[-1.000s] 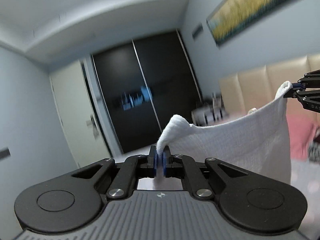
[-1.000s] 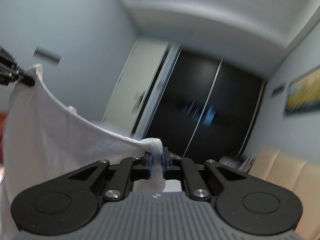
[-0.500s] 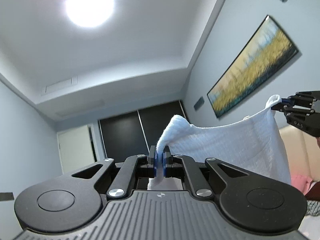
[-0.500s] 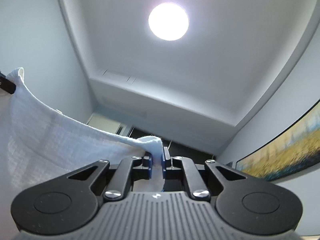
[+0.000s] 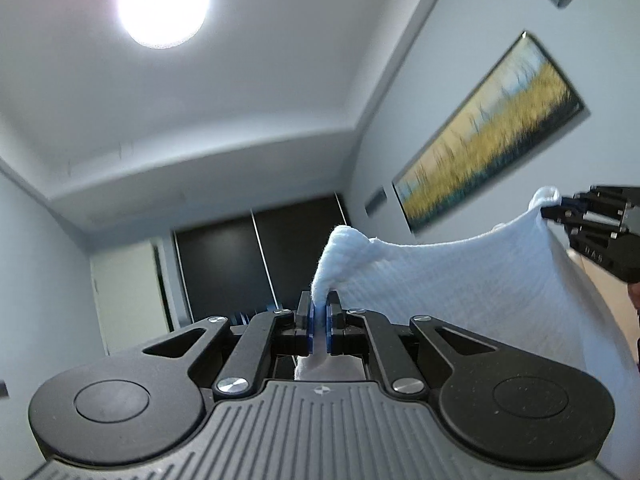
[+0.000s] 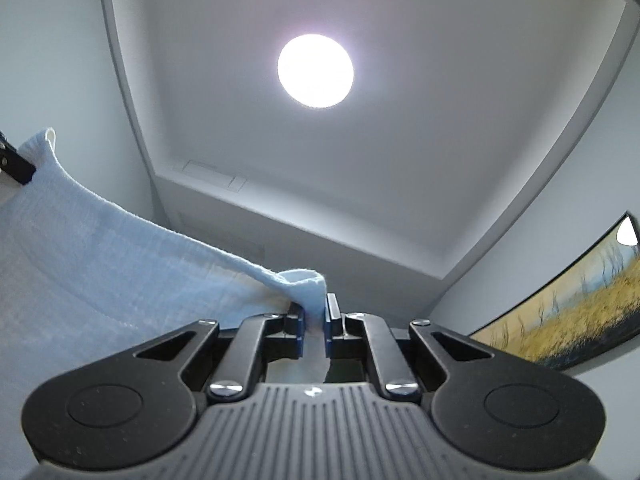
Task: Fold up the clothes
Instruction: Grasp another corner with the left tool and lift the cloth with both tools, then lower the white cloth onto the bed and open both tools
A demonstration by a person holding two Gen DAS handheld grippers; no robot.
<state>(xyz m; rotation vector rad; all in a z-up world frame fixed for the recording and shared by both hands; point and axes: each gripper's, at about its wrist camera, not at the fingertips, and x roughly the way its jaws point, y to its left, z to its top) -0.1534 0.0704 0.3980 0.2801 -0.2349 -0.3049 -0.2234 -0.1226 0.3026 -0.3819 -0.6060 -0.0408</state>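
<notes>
A white ribbed knit garment (image 5: 472, 280) hangs stretched in the air between both grippers. My left gripper (image 5: 319, 312) is shut on one top corner of it. My right gripper (image 6: 316, 316) is shut on the other top corner, and also shows at the right edge of the left wrist view (image 5: 560, 210). The garment fills the left side of the right wrist view (image 6: 100, 272), with the left gripper's tip at the far left edge (image 6: 16, 168). Both cameras point steeply upward. The garment's lower part is hidden.
A round ceiling lamp (image 5: 162, 4) is overhead. A landscape painting (image 5: 488, 136) hangs on the right wall. A dark sliding wardrobe (image 5: 256, 260) and a pale door (image 5: 128, 292) stand at the far end.
Both grippers have tilted upward with the garment held between them, so the views swung from the wardrobe and headboard up to the ceiling. Both grips have held.
</notes>
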